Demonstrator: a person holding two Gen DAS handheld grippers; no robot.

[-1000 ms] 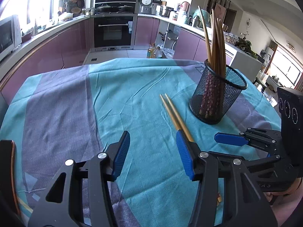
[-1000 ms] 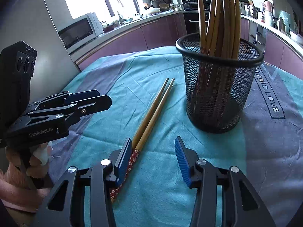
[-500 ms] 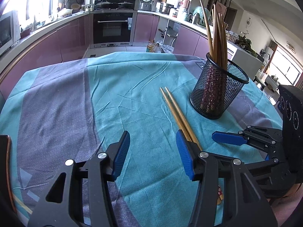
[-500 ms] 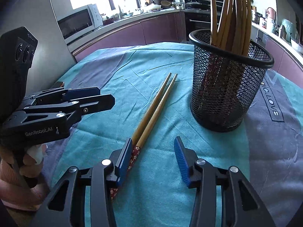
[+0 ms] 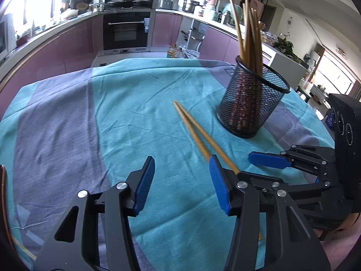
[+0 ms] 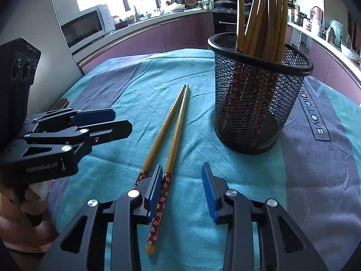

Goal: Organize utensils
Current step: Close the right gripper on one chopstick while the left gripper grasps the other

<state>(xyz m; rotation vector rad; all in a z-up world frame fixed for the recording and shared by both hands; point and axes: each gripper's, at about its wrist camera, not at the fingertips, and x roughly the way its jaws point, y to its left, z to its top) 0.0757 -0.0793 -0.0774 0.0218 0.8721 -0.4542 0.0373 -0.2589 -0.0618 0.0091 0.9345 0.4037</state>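
Pair of loose chopsticks (image 6: 173, 133) flat on teal-and-grey cloth of tabletop (image 6: 126, 85), tips toward 12 o'clock, patterned ends toward 6, just beside black mesh holder (image 6: 255, 113) standing at 2 o'clock and packed with upright chopsticks (image 6: 264, 18). Right tongs (image 6: 182, 189) low over patterned ends, jaws just closing yet unclenched: one chopstick between blue pads, other outside left pad. Left tongs (image 5: 180, 183) at 9 o'clock, released, nothing between pads.
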